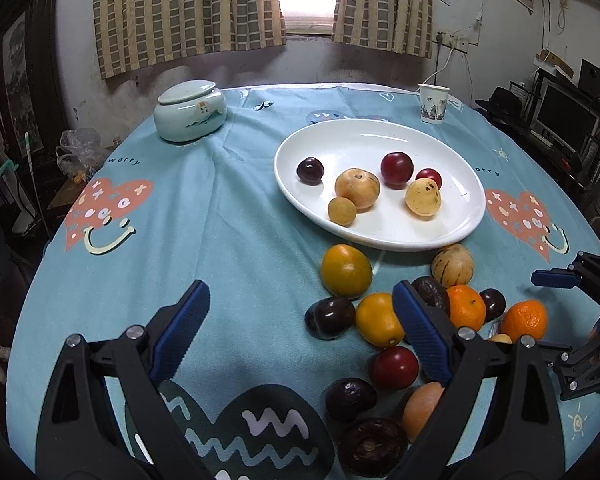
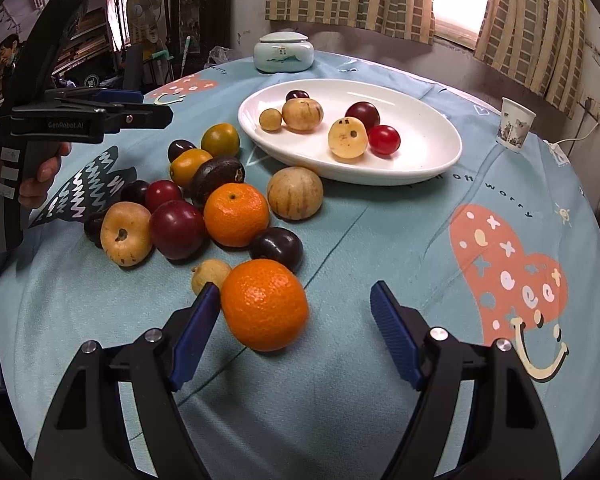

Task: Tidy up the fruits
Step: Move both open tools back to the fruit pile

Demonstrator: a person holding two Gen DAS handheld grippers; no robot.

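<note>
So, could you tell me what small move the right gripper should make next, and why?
Probably shift the right gripper slightly left, then close it on the orange. Its jaws are open, and the orange sits between them but against the left finger, with a clear gap to the right one. The white plate still has room.

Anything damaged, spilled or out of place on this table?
Nothing is spilled. The pale yellow fruit on the white plate has dark spots and a small hole, and the tan fruit in the loose pile beside the plate shows a dark pit and specks. The tablecloth is creased.
</note>
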